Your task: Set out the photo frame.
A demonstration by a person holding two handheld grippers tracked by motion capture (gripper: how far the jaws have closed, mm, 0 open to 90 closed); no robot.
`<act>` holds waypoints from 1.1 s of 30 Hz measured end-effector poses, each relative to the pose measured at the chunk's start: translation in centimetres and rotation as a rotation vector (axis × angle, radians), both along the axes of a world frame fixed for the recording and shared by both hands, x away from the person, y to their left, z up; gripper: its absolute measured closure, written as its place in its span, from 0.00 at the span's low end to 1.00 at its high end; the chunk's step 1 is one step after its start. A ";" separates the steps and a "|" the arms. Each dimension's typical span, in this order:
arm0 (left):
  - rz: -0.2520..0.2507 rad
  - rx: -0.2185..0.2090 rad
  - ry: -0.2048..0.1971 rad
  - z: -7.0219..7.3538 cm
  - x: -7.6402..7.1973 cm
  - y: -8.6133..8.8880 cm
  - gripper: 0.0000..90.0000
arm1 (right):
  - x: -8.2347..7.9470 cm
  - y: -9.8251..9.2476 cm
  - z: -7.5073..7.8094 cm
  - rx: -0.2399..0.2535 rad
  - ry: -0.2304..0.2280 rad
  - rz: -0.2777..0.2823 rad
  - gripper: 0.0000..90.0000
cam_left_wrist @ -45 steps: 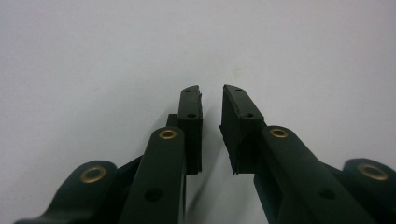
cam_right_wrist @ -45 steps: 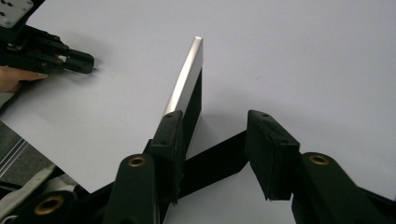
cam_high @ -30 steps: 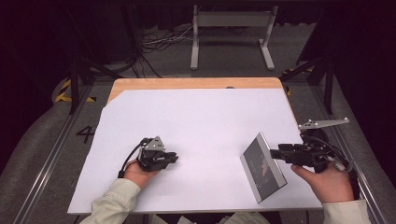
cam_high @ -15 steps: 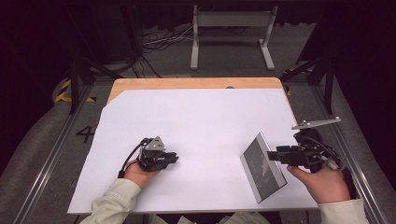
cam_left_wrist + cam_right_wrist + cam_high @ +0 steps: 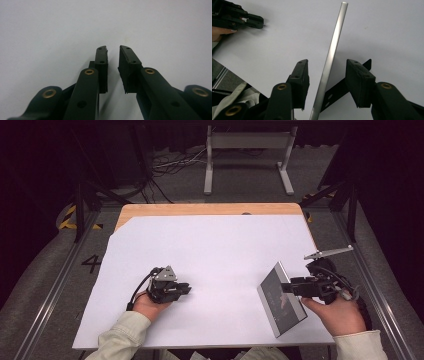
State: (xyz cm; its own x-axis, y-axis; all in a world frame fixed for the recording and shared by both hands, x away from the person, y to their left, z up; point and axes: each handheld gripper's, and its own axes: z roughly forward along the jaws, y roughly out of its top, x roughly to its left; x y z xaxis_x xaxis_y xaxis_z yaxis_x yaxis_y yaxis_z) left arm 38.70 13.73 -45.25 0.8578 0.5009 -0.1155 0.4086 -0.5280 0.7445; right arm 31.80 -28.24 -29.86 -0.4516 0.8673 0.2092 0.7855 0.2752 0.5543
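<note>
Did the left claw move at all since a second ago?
No. The left claw sits at the same spot on the white table, just as far from the table's near edge as before.

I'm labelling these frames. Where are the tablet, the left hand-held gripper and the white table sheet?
tablet (image 5: 280, 297): high view, dark screen.
left hand-held gripper (image 5: 113, 60): left gripper view, between fingertips.
white table sheet (image 5: 220, 245): high view, bare middle.

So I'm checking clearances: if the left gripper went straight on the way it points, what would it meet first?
Likely nothing: the left gripper points low across the bare white sheet, and its own view shows no object ahead. In the high view the tablet sits off toward the right gripper, though depth is unclear.
</note>
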 end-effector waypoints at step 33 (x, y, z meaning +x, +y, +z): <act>-0.003 -0.001 -0.001 0.0 0.0 -0.1 0.86 | 0.3 1.3 -1.1 -0.076 0.031 0.029 0.81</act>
